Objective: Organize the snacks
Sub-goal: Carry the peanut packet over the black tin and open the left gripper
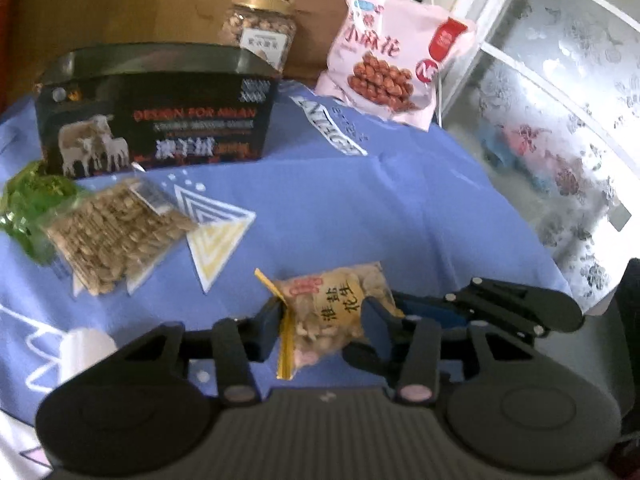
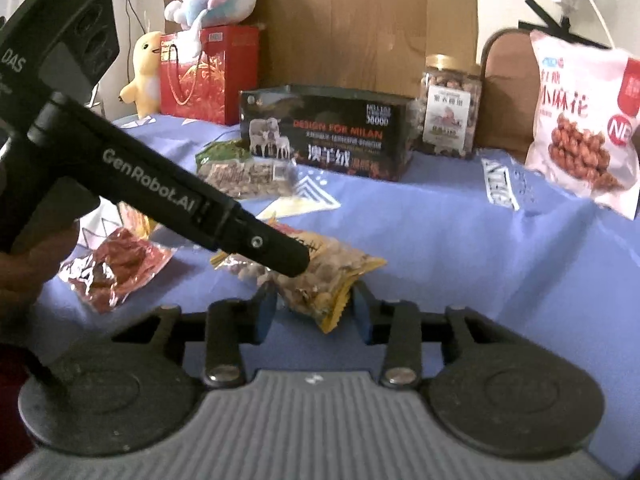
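Peanut bag btwn left claw fingers, right claw alongside.

glossy plastic peanut bag, matt blue tablecloth

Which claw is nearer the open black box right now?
Left. The left claw, closed around the peanut bag, sits closer to the black box; the right claw is behind the bag.

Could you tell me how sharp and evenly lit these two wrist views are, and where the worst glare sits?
Left wrist view: soft motion blur throughout, the black box lettering smeared; the patterned window at right blows out white. Right wrist view: somewhat crisper, the box print legible, with the left gripper looming dark across the frame. Both bow straight lines near the edges, as fisheyes do.
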A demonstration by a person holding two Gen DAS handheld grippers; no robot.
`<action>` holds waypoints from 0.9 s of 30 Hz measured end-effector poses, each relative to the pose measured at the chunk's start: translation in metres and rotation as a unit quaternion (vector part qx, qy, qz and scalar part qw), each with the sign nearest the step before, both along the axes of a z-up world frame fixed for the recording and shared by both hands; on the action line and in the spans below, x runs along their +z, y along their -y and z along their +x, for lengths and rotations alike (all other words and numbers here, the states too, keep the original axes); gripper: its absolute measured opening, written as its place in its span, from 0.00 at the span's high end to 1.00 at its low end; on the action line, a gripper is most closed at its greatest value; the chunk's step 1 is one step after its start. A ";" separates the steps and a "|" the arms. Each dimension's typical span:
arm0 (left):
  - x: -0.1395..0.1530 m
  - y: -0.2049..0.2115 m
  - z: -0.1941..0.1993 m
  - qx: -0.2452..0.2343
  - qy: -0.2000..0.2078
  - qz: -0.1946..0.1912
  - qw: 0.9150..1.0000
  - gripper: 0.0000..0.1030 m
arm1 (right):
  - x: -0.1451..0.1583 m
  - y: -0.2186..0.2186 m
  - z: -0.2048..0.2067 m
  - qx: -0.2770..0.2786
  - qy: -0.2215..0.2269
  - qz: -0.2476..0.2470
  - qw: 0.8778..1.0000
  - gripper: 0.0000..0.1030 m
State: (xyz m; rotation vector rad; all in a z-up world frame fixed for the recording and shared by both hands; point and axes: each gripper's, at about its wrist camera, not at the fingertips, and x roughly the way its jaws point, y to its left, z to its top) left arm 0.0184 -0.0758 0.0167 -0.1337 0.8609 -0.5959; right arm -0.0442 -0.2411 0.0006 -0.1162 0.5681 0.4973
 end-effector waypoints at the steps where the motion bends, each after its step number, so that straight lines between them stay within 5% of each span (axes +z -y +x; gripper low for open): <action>1: 0.005 -0.003 0.000 0.003 0.005 -0.005 1.000 0.59 | 0.002 -0.001 0.000 0.002 0.006 0.000 1.000 0.58; 8: 0.049 -0.014 0.011 0.023 0.077 0.002 0.997 0.59 | 0.029 -0.010 0.022 0.001 0.059 0.031 0.998 0.59; 15: 0.082 -0.033 0.071 0.084 0.114 -0.021 0.990 0.59 | 0.057 -0.025 0.086 0.002 0.114 0.054 0.992 0.59; 27: 0.056 -0.029 0.180 0.165 0.100 0.014 0.981 0.56 | 0.032 -0.054 0.181 -0.053 0.112 0.035 0.992 0.50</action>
